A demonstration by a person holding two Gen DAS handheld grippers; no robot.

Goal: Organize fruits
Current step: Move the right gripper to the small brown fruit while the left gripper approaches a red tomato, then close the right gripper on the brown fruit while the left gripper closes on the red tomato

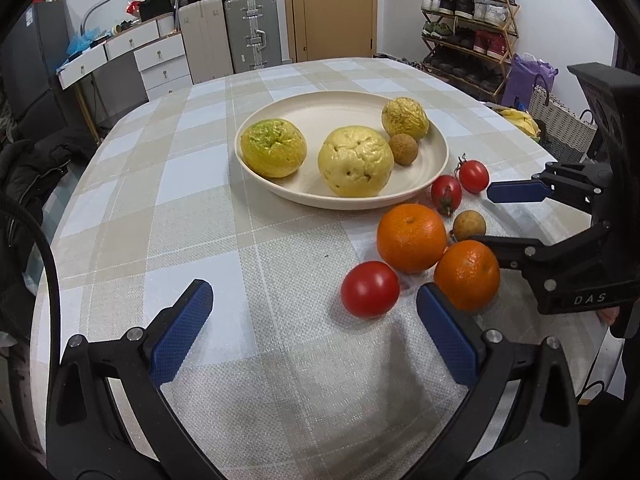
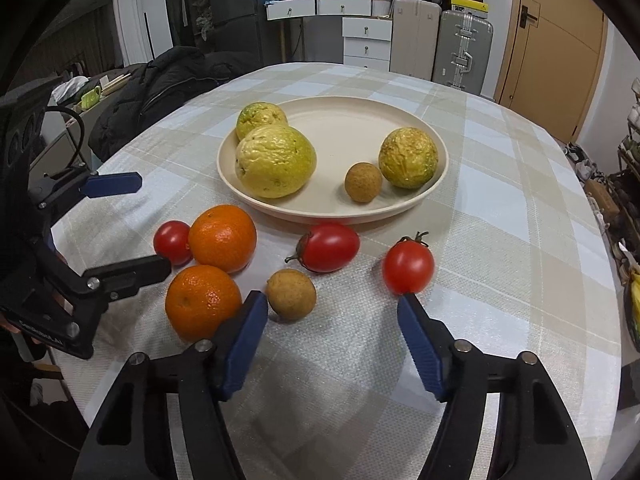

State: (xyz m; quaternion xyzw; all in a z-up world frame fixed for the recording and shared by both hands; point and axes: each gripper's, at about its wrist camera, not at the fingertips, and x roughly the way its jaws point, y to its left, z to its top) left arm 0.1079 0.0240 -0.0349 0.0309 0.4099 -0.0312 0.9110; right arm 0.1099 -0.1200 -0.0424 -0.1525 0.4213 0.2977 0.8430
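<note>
A cream plate holds three yellow-green guavas and a brown longan. On the cloth beside it lie two oranges, three red tomatoes and a second longan. My left gripper is open and empty, near the front tomato. My right gripper is open and empty, its fingertips beside the loose longan and a tomato. It also shows in the left wrist view.
The oval table has a checked cloth. A dark jacket lies at its left side. Suitcases, drawers and a door stand behind. A shoe rack stands at the right.
</note>
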